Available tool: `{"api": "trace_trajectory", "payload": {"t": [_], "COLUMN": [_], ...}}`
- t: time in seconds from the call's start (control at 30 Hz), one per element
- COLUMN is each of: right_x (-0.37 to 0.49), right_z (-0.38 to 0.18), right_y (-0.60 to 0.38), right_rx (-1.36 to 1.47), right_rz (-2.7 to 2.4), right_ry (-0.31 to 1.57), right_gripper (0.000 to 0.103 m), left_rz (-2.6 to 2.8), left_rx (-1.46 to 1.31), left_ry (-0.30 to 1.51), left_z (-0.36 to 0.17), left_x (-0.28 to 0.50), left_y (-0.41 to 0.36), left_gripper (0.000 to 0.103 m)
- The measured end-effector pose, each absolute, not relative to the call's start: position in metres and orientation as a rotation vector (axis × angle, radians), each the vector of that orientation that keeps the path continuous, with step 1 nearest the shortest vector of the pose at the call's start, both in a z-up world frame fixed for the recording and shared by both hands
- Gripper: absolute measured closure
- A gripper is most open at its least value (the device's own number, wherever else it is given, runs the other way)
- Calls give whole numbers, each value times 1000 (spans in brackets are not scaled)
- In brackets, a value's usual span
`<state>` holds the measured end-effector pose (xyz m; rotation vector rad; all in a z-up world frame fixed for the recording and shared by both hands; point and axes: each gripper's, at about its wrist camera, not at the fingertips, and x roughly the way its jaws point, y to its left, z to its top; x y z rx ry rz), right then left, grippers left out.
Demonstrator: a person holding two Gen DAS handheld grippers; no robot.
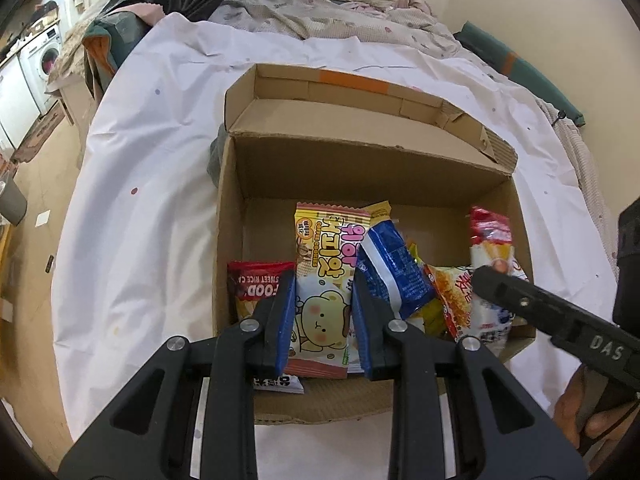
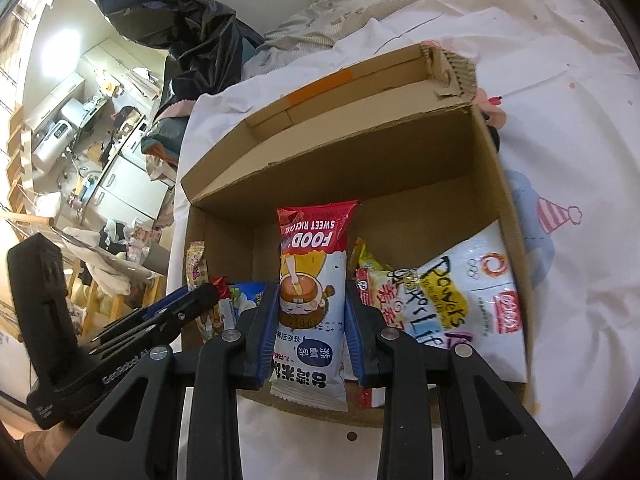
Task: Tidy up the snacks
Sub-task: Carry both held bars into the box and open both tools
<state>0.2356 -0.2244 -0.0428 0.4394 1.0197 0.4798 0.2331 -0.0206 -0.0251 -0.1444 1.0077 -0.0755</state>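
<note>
Cardboard, brown and corrugated: the open box (image 1: 360, 168) sits on a white plastic sheet (image 1: 160, 160) spread over the bed, flaps folded back so you can reach in from above.

Your left gripper (image 1: 322, 316) has its jaws pinching a yellow-and-pink wafer packet with a cartoon bear (image 1: 324, 280), gripped across its width at the lower half so it hangs upright over the box floor. Your right gripper (image 2: 306, 328) pinches a red-and-white sweet rice cake packet (image 2: 312, 280) the same way, long axis vertical.

- Both packets are held on end, probably so they can stand in rows rather than lie flat.
- A blue-and-white packet (image 1: 390, 268) and a large white crisp bag (image 2: 472, 300) lean against the right wall.
- The left side of the box floor is bare; that looks like room for whatever you are carrying.
</note>
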Motion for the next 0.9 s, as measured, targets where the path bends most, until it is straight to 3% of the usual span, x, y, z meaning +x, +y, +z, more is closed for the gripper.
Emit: {"api": "trace_trajectory", "payload": {"t": [0.23,0.5,0.53,0.6,0.63,0.9], "right_x": [241,242,242,242,241,237], "right_z": [-50,-50,-50,-48,-47,-40], "right_y": [-217,-220,-220,-222,-223,-230], "right_rx": [442,440,439,443,447,444], "right_rz": [479,467,462,453,451,445], "right_ry": [1044,1035,1035,1030,1017,985], "right_gripper": [68,68,65,42,37,34], "left_rz": [-85,-95,-94,-74,-69,-78], "left_rx": [-124,-106,-106,-95,-94,-123], "left_ry": [1012,965,963,945,931,894], "left_z": [-25,-17,-17,-15,-13,-7], "left_x": [234,229,229,226,224,217], "left_y": [-25,-28,-28,-27,-26,-17], "left_gripper": [78,49,41,26,21,18]}}
